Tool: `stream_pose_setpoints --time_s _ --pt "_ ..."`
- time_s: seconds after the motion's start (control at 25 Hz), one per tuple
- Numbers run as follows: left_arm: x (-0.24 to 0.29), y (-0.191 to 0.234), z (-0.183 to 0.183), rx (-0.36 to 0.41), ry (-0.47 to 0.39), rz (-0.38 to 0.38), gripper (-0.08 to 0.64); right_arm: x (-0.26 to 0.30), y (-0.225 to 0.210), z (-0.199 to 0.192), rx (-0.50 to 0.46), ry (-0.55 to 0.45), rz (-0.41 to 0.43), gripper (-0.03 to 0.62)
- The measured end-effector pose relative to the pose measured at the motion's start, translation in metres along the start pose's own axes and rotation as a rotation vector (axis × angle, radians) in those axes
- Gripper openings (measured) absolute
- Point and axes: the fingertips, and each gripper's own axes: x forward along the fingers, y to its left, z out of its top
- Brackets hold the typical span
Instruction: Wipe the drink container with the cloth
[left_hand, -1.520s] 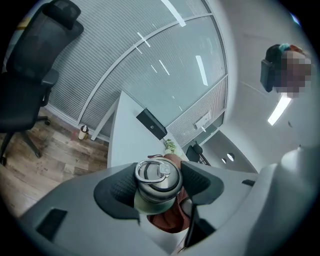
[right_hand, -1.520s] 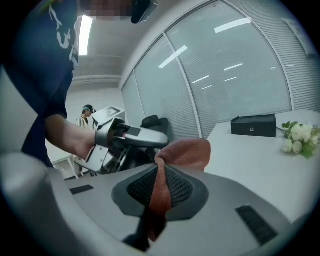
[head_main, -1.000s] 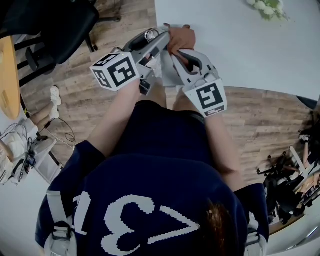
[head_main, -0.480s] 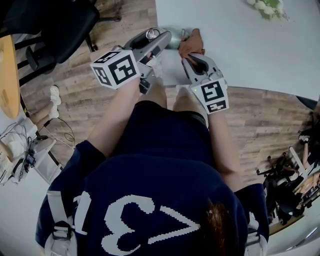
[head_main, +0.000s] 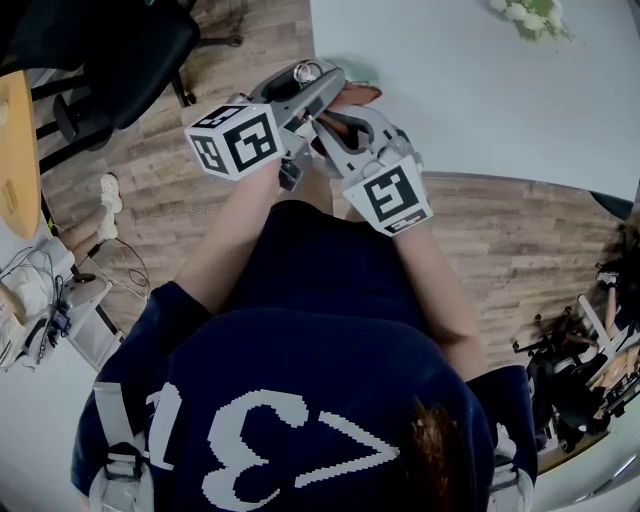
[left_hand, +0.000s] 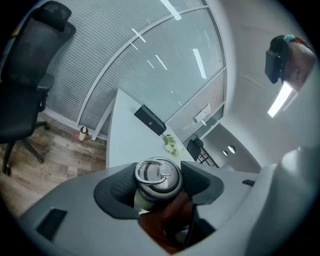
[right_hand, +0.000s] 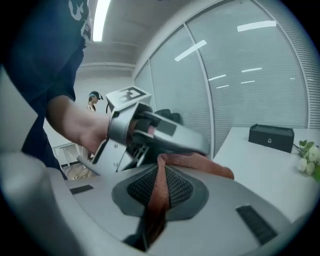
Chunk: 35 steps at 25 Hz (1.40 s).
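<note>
The left gripper (left_hand: 161, 186) has its two dark ribbed pads closed on a cylindrical brushed-metal drink container (left_hand: 157, 176). They clamp it just under its lid, whose steel ring handle faces the camera. In the head view the left gripper (head_main: 322, 76) holds the drink container (head_main: 306, 72) at the near left corner of the white rectangular table (head_main: 480, 90), above the table's left edge.

The right gripper (right_hand: 161, 199) has its jaws drawn narrow on a rust-orange woven cloth (right_hand: 199, 163). One strip is pinched between the pads, and the rest is bunched just ahead of the tips. From above, the right gripper (head_main: 338, 112) comes in just beside the left one, on its right. The cloth (head_main: 358, 95) lies between the two grippers. In the left gripper view the cloth sits against the container's body directly below the lid, inside the left jaws.

The table's near edge runs just behind the right gripper's marker cube. Its left edge runs away from the left gripper's tips. Ahead of both grippers the white tabletop stretches away to a small bunch of white flowers (head_main: 530, 14) and a black rectangular box (right_hand: 270, 136), both well apart from the jaws. To the left of the left gripper, across the brown wood-plank floor (head_main: 160, 190), a black wheeled office chair (head_main: 110, 55) stands well apart.
</note>
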Motion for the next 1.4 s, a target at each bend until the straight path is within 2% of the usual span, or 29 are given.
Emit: stream_pose_setpoints --time_s 0.12,0.24,0.32,0.4,0.48,0.6,0.68,0.8,0.88,0.96,1.08,1.16,1.28,1.4 --pt "0.001 -0.001 -0.001 0.019 0.007 0.004 0.273 0.005 0.001 0.003 -0.002 -0.010 0.010 0.049" --pt "0.003 0.000 0.000 0.005 0.013 -0.006 0.273 -0.001 -0.011 -0.035 0.015 0.092 -0.019 0.049" --pt "0.004 -0.001 -0.001 0.003 0.016 -0.012 0.273 -0.012 -0.027 -0.065 0.087 0.157 -0.071 0.049" --pt "0.005 -0.002 -0.001 0.008 0.016 -0.016 0.273 -0.027 -0.044 -0.082 0.173 0.161 -0.119 0.049" --pt "0.005 -0.002 -0.001 0.018 0.018 -0.019 0.273 -0.038 -0.059 -0.080 0.238 0.109 -0.150 0.049" --pt "0.006 -0.004 -0.002 0.051 0.030 -0.030 0.273 -0.046 -0.075 -0.049 0.342 -0.044 -0.151 0.049" --pt "0.006 -0.006 -0.003 0.084 0.040 -0.042 0.273 -0.044 -0.082 -0.020 0.390 -0.142 -0.103 0.049" --pt "0.007 -0.010 -0.006 0.114 0.054 -0.058 0.273 -0.037 -0.080 0.019 0.404 -0.224 0.033 0.049" --pt "0.006 -0.009 -0.006 0.108 0.056 -0.063 0.273 -0.033 -0.076 0.027 0.360 -0.209 0.080 0.049" --pt "0.004 -0.008 -0.007 0.101 0.055 -0.067 0.273 -0.031 -0.077 0.018 0.333 -0.179 0.076 0.049" --pt "0.004 -0.008 -0.008 0.109 0.054 -0.079 0.273 -0.036 -0.090 -0.007 0.341 -0.147 -0.002 0.049" --pt "0.004 -0.008 -0.008 0.122 0.054 -0.093 0.273 -0.040 -0.103 -0.032 0.344 -0.083 -0.077 0.049" --pt "0.004 -0.014 -0.012 0.189 0.075 -0.120 0.273 -0.045 -0.118 -0.066 0.329 0.031 -0.148 0.049" --pt "0.006 -0.021 -0.016 0.281 0.109 -0.146 0.273 -0.044 -0.117 -0.067 0.341 0.049 -0.111 0.049"
